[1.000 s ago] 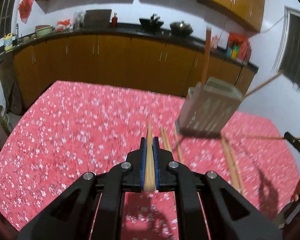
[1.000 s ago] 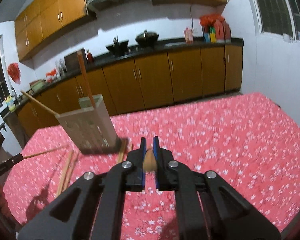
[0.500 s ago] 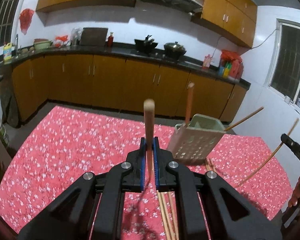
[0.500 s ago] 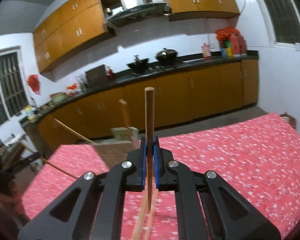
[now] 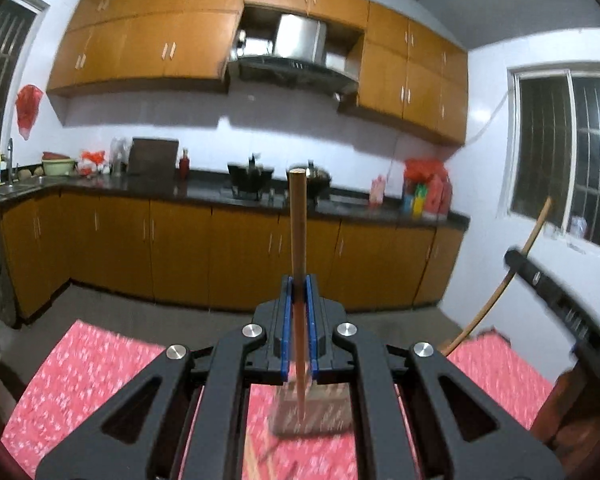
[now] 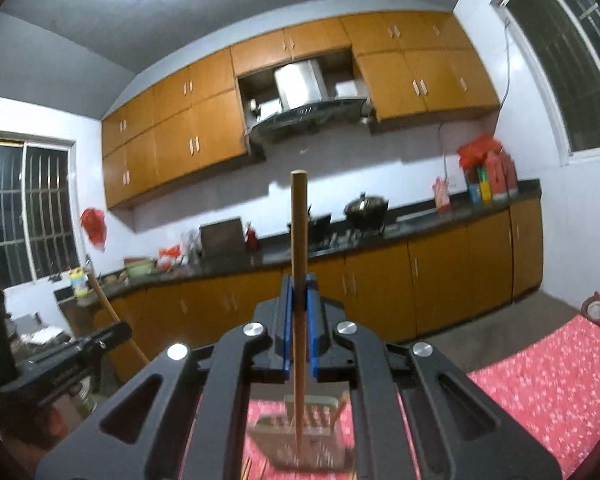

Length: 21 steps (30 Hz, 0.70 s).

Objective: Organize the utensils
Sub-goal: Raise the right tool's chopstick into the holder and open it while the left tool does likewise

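My left gripper (image 5: 299,292) is shut on a wooden chopstick (image 5: 298,232) held upright, its lower tip over the grey slotted utensil holder (image 5: 312,414) on the red floral table. My right gripper (image 6: 299,292) is shut on another upright chopstick (image 6: 299,240), its tip above the same holder (image 6: 312,432), which has a chopstick (image 6: 341,403) in it. The right gripper with its chopstick (image 5: 496,288) shows at the right of the left wrist view; the left gripper with its chopstick (image 6: 112,312) shows at the left of the right wrist view.
The table has a red floral cloth (image 5: 92,372) (image 6: 548,384). Loose chopsticks (image 6: 246,468) lie beside the holder. Behind are orange kitchen cabinets (image 5: 180,248), a black counter with pots (image 6: 364,208), and windows at both sides.
Both grippers have risen and tilted up, swinging their chopsticks from lying to upright. The holder has dropped from mid-view to below and between the fingers in both views.
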Available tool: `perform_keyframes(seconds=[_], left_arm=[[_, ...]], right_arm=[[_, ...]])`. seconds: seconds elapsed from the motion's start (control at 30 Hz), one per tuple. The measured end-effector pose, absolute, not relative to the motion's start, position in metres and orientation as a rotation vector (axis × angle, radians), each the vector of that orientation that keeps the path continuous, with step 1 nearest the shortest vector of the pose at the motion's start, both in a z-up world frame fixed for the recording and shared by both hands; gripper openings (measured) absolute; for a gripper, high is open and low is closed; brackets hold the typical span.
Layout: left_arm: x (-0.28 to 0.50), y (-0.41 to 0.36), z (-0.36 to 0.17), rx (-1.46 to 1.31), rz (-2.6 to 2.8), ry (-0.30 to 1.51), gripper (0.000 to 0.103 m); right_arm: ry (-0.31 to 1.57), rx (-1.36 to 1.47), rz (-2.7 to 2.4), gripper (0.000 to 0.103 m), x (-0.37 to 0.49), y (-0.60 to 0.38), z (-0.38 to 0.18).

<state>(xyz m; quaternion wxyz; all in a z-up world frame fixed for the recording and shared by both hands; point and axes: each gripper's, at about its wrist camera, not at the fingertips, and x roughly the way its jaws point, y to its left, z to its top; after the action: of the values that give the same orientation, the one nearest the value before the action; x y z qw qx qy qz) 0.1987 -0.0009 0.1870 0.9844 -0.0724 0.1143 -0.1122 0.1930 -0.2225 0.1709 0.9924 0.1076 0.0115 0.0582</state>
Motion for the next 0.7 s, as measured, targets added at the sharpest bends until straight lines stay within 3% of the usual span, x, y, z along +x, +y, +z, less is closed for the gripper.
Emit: perform_keyframes(seconds=[0.17,0.53,0.63,0.7], left_arm=[[0.223,-0.009,0.191,-0.178,-0.171,0.182,0.007],[0.255,-0.014,0.139,-0.199,-0.163,0.274,0.007],[0.255,-0.013,0.133,-0.205,-0.187,0.303,0.007],[0.251,-0.011,0.134,-0.201,-0.187,0.303,0.008]], right_arm=[[0.003,0.198,0.060,0.008,0.231,-0.220,0.161],[0.113,0.194,0.080,0.008,0.281,-0.202,0.124],[0.141,0.188,0.090,0.011,0.282,-0.199,0.115],[0.148,0.188,0.095,0.018,0.280,-0.197,0.113]])
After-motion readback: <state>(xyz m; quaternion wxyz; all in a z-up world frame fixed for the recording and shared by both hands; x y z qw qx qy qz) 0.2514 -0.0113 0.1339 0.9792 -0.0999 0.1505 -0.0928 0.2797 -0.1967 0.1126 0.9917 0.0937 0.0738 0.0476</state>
